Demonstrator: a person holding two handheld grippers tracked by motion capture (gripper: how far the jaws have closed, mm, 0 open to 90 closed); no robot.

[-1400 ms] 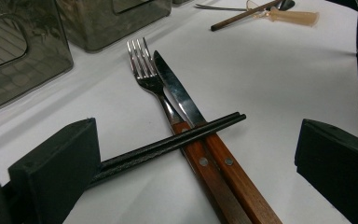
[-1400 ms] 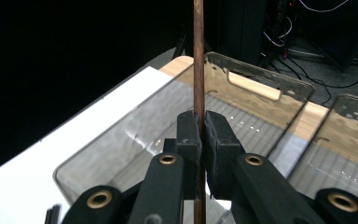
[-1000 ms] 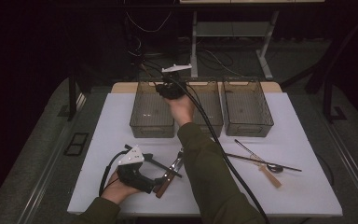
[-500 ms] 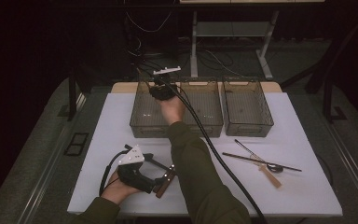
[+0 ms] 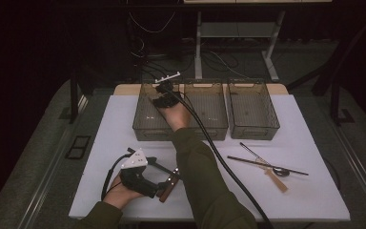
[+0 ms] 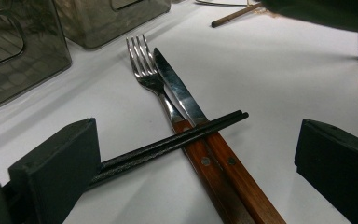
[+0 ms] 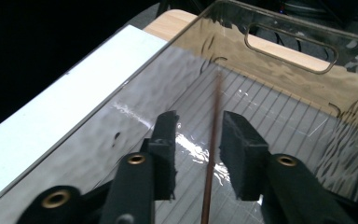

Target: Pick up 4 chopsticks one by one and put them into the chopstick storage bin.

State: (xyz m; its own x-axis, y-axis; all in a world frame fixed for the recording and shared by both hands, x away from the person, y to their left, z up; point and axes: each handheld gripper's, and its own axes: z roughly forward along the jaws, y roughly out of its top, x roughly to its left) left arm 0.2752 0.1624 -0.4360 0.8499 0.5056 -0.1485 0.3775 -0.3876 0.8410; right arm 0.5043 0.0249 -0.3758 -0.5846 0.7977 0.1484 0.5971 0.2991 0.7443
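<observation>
the right gripper hung over the left bin, reached in from the near side, its jaws just having been opening and now standing a little apart. a thin brown chopstick ran between them, blurred along its length, nearer the right pad but pressed by neither as far as the right gripper view showed; its far end pointed toward the bin's back wall with the handle slot. in the high view the right gripper sat above that bin with its cable trailing back along the sleeve. the left gripper rested low at the near left of the white mat, jaws wide apart. between them lay a pair of black chopsticks, crossing over the wooden handles of a fork and a knife that lay side by side, touching. the chopsticks' near end ran in by the left jaw; whether that jaw touched them i could not tell. in the high view the left gripper was held by the hand near the mat's front edge. the middle bin and right bin stood in a row beside the left one. on the mat's right lay more utensils, well apart from both grippers.
</observation>
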